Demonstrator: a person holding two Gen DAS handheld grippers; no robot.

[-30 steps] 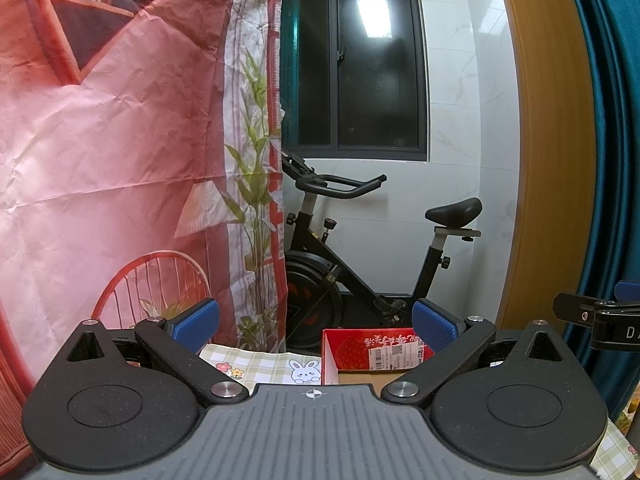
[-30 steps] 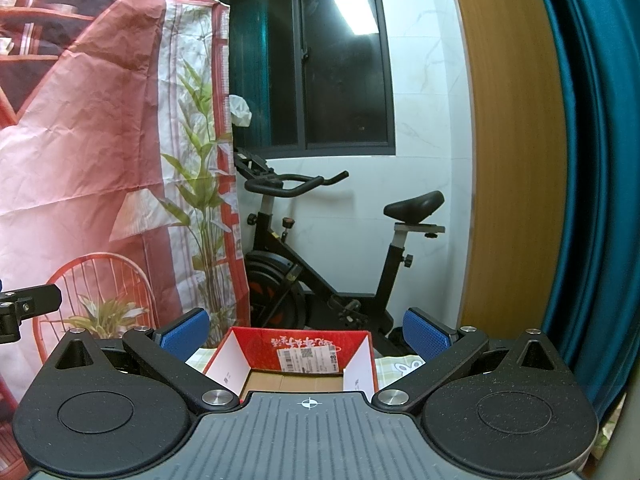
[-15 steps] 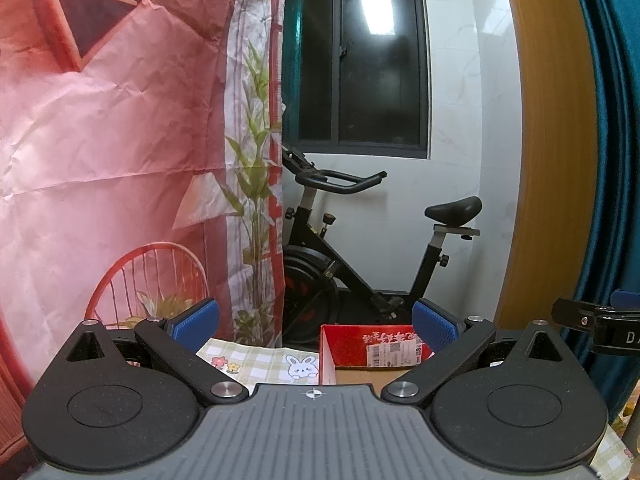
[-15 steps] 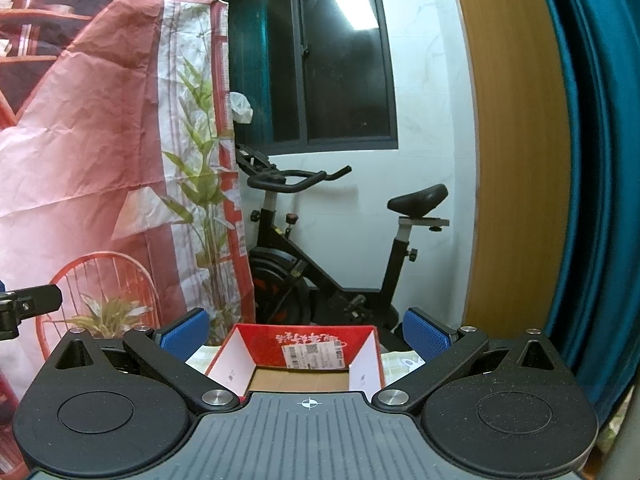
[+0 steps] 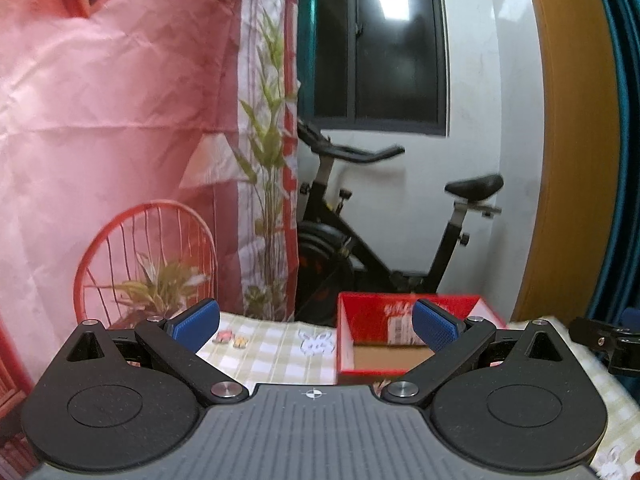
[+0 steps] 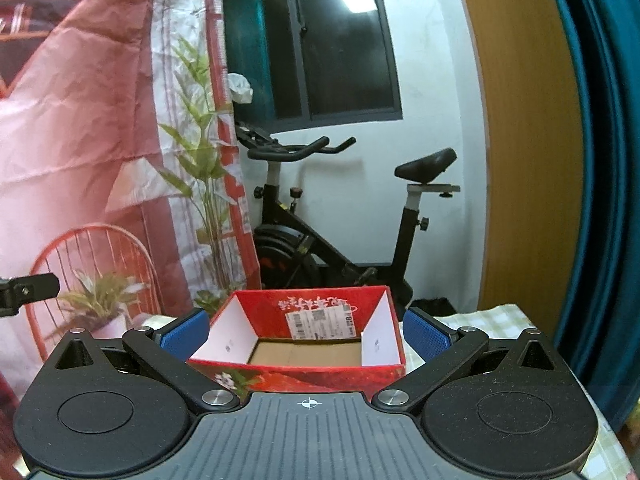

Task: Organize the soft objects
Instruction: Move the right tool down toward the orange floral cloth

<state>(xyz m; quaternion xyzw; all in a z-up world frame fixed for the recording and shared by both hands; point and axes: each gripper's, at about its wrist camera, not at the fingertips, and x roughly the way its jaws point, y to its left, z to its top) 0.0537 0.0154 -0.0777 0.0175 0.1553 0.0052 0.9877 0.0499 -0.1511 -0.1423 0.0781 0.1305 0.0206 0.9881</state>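
A: What do we have on the L side?

B: We see the left gripper (image 5: 316, 326) held level above the checked tablecloth (image 5: 276, 354), jaws spread wide, nothing between the blue pads (image 5: 196, 322). The red box (image 5: 384, 344) sits just ahead, a bit to the R of centre, top open, brown cardboard floor showing.

A: And the R side?

B: The right gripper (image 6: 304, 334) is spread wide too, holding nothing. We look straight into the box (image 6: 304, 344) from here: white inner flaps at both ends, a shipping label (image 6: 320, 322) on the far inner wall, no contents that we can see. It sits between the two pads, but we can't tell if they touch it.

A: Soft objects anywhere?

B: We spot none in either view. Bkgd: an exercise bike (image 6: 340, 216) under a dark window (image 6: 312, 44), a pink printed backdrop (image 5: 120, 140) on the L, a blue curtain (image 6: 600, 160) on the R.

A: Do the grippers see each other?

B: Yes, we catch the other gripper's black edge at the frame side of each view.
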